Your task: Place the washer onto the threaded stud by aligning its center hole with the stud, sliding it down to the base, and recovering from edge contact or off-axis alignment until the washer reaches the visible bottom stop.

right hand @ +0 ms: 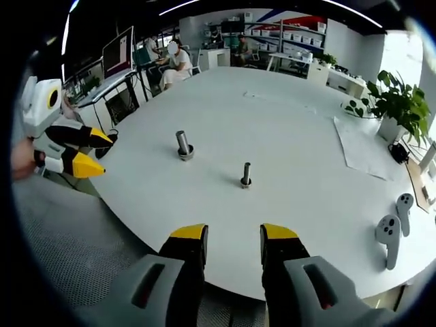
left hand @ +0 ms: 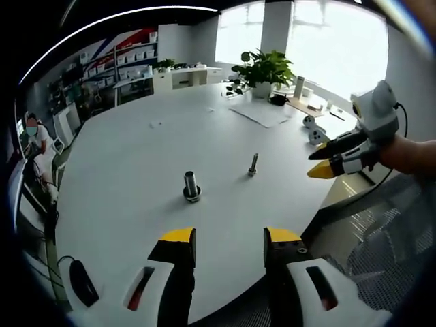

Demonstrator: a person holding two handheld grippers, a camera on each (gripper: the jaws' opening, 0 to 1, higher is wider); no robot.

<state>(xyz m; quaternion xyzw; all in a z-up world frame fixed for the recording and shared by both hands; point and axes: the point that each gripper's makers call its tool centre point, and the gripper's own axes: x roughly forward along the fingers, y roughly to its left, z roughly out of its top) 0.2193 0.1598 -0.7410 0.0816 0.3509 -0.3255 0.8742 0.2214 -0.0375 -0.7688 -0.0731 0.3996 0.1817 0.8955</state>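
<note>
Both grippers, left and right, gape empty.

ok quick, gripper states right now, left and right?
Left gripper: open, jaws apart, holding nothing, above the near edge of the white table.
Right gripper: open, holding nothing, pointing toward the threaded stud.

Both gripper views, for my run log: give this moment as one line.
left hand-held gripper open, empty | right hand-held gripper open, empty | studs upright on table
</note>
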